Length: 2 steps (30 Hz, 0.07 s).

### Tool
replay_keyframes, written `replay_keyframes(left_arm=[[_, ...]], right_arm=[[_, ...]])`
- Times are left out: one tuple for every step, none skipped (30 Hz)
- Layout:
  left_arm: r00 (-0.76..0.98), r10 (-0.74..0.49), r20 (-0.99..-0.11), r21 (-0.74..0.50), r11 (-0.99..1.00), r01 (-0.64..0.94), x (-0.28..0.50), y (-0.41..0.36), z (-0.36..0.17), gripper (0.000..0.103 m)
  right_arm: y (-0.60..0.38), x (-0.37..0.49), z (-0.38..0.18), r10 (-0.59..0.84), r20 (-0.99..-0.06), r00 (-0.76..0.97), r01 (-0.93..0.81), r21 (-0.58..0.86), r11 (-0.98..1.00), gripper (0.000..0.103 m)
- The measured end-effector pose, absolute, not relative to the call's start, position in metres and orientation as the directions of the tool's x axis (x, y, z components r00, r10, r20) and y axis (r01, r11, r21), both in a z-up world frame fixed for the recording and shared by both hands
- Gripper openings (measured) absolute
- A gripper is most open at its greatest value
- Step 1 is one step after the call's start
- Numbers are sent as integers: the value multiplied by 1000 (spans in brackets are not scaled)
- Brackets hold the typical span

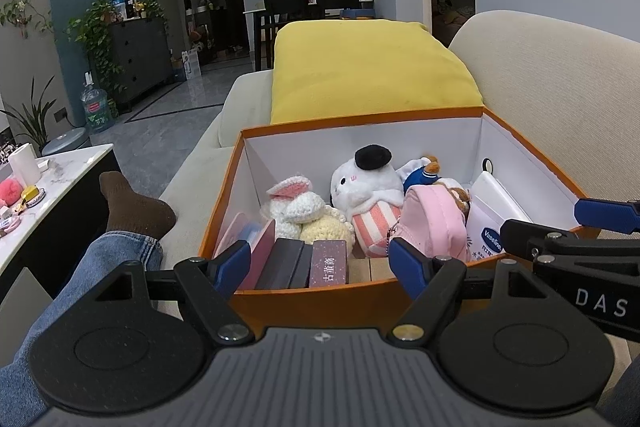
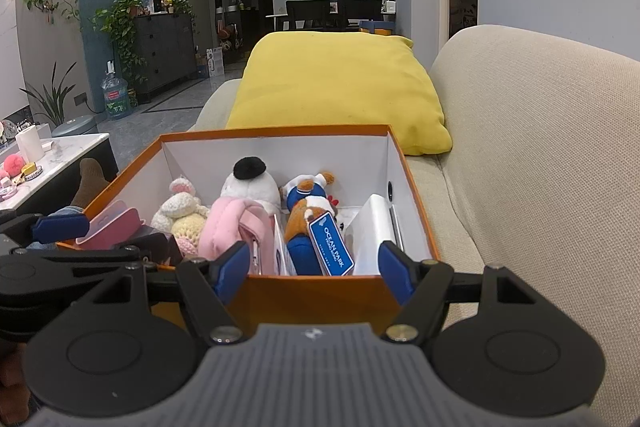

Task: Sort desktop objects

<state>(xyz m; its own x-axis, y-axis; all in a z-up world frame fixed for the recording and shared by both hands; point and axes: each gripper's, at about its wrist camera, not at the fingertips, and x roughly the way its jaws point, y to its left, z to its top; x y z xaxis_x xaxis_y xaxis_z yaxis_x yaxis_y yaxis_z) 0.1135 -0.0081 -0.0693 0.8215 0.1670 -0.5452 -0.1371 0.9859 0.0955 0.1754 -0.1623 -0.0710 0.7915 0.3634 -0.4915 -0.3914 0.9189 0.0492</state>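
Orange storage box (image 1: 304, 301), open-topped and packed, sits on a beige sofa (image 1: 560, 99) in front of a yellow cushion (image 1: 372, 71), with both handheld grippers poised at its near wall. The left gripper (image 1: 320, 263) and the right gripper (image 2: 314, 265) each have their blue-padded fingers spread wide and hold nothing. Inside, a white rabbit plush with a black cap (image 1: 366, 183) stands beside a crocheted bunny (image 1: 298, 205), a pink mini backpack (image 1: 436, 223) and a blue-suited plush bearing an Ocean Park tag (image 2: 308, 215); these look light and soft, likely to squash under a pinch, so the body or head seems the surest hold. A row of slim dark boxes (image 1: 296, 263) stands upright along the near wall, stiff and probably best taken across their flat faces. A white Vaseline bottle (image 1: 486, 227) leans at the right, smooth-sided and perhaps slippery. More small items wait on the marble-topped desk (image 1: 60, 179) at left, beside a person's outstretched leg.
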Motion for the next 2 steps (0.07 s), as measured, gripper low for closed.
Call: replay_keyframes(left_arm=[[822,166,-545,95,986,-136,114,-8,-69,90],[822,167,-545,97,986,-136,113,-8,-69,90]], right_arm=[[-162,175,-71,364,-491,791,-391,49,919,72],[-162,176,-71,364,-491,791,-392,49,919,72]])
